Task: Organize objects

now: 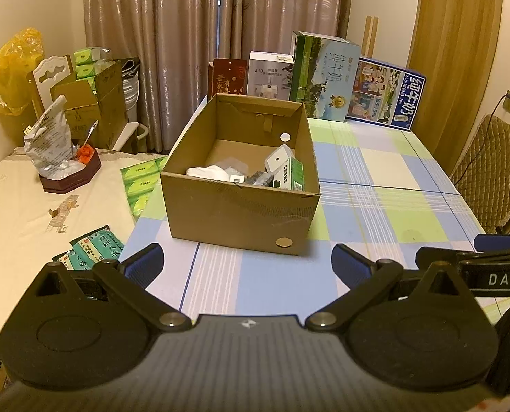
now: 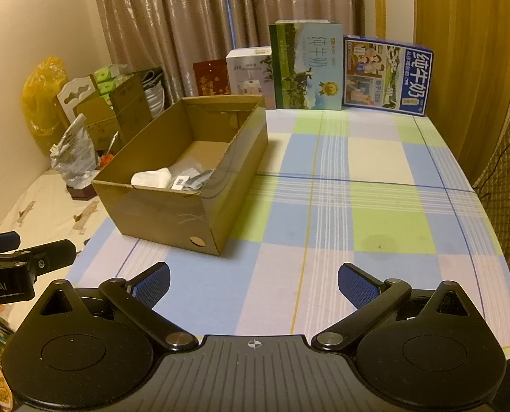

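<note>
The left hand-held gripper [image 1: 246,261] and right hand-held gripper [image 2: 253,281] both hang released and empty over the desk's [image 2: 375,185] near edge. The cardboard box [image 1: 241,206], part filled, sits toward the desk's left edge. The next pick likely needs a low, square approach. Only the left view shows the green packets [image 1: 93,250] beside the desk.

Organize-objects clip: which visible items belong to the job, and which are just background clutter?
Job: cardboard box, items already inside it, green packets beside the left gripper, right gripper.
Clutter: milk cartons, curtain, snack tray.
</note>
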The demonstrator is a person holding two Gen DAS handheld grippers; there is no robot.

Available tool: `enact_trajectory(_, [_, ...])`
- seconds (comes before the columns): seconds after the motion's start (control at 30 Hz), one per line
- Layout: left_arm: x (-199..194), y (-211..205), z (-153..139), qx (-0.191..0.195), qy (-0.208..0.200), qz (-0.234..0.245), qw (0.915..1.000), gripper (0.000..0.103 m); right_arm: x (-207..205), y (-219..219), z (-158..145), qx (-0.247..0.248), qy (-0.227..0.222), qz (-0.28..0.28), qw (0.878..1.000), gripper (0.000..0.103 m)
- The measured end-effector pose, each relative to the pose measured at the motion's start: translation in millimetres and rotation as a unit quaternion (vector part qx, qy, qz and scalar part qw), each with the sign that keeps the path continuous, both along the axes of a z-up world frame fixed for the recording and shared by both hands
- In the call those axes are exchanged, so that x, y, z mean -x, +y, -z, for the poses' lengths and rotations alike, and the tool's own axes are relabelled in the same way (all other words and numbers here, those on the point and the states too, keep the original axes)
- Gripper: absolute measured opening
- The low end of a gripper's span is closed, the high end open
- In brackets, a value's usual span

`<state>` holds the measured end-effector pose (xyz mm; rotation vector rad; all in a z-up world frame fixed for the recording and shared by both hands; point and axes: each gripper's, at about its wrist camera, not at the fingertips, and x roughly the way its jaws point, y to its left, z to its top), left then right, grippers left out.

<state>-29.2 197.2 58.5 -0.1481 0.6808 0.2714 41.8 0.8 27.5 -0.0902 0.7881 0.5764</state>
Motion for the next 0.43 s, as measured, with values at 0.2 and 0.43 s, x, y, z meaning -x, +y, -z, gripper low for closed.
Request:
enact_trajectory(0.2, [-0.3,0.1,0.7,0.000,0.002,0.002,1.0000,0.102,0.4,0.0,-0.1,-0.001,0.000,0.001,1.000,0.101])
enact_trajectory(0.43, [1.5,-1.0,1.6,-0.001,-0.003,0.002,1.0000,0.102,0.4,-0.2,-1.0,-0.002,-0.001,0.001,1.000,0.101])
